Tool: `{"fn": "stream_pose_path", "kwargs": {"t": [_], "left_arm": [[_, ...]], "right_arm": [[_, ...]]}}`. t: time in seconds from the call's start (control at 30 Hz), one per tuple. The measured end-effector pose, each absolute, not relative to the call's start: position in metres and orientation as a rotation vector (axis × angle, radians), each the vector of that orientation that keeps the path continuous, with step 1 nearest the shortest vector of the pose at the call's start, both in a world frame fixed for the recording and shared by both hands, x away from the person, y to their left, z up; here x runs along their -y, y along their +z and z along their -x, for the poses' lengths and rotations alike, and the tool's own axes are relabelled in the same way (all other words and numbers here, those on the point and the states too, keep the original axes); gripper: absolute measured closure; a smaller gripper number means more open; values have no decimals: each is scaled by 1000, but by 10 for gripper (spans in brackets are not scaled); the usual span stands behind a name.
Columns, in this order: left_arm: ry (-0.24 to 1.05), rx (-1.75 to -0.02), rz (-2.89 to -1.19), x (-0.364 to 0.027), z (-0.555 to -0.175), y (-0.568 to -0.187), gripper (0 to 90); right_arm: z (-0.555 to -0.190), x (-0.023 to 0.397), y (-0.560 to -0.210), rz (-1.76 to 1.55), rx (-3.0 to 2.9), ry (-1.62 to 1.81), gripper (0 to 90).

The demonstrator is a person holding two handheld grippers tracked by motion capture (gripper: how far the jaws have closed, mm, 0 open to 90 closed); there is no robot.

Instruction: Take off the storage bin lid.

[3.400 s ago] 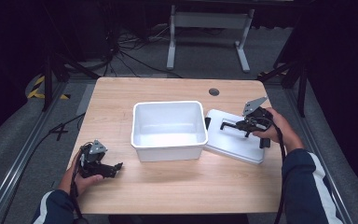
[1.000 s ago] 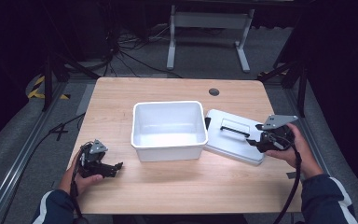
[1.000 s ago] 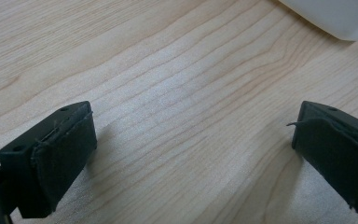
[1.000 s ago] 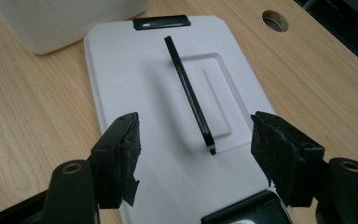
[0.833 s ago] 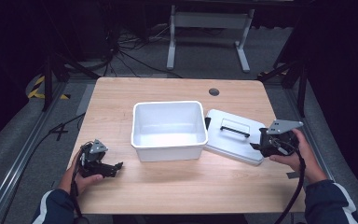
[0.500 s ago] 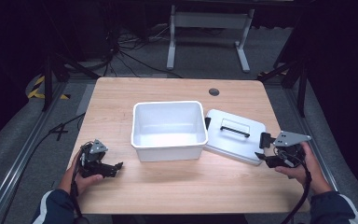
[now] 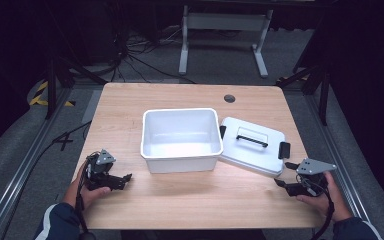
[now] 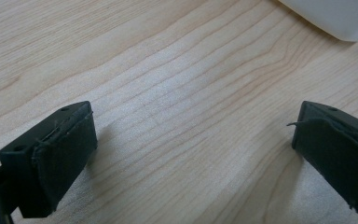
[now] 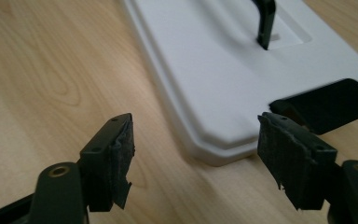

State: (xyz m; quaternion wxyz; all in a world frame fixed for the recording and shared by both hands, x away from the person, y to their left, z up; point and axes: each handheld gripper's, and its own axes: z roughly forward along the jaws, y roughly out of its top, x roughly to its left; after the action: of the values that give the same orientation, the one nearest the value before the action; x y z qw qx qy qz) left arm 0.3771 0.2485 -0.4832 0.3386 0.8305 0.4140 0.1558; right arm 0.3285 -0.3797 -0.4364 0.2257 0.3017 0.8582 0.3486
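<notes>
A white bin [image 7: 180,140] stands open mid-table. Its white lid [image 7: 252,147] lies flat just to its right, black handle [image 7: 251,137] up and a black latch [image 7: 284,150] at its near-right end. My right gripper [image 7: 282,175] sits low near the table's front right, open, its jaws having just been opening. In the right gripper view the lid's corner [image 9: 223,140] and latch [image 9: 326,105] lie just ahead of the right gripper [image 9: 196,125], untouched by the pads. My left gripper [image 7: 125,179] rests open at front left, and the left gripper [image 8: 196,116] has bare wood between its jaws.
The wooden table [image 7: 190,200] has a round cable hole [image 7: 229,98] at the back right. A corner of the bin [image 8: 335,16] shows beyond the left jaws. Dark floor, cables and a metal stand lie behind the table.
My right gripper has left the lid's handle area, moved right and toward the front edge, and sunk to table level by the lid's near corner. The left gripper has stayed put.
</notes>
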Motion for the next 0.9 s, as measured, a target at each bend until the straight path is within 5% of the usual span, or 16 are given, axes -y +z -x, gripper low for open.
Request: {"fn": "stream_pose_path", "kwargs": {"t": [0.47, 0.9], "left_arm": [[402, -1083, -2165, -248, -377, -483, 1], [409, -1079, -2165, -249, -377, -483, 1]], "right_arm": [[-326, 395, -467, -1080, -2295, 979, 161], [-330, 396, -468, -1117, -2316, 996, 153]]}}
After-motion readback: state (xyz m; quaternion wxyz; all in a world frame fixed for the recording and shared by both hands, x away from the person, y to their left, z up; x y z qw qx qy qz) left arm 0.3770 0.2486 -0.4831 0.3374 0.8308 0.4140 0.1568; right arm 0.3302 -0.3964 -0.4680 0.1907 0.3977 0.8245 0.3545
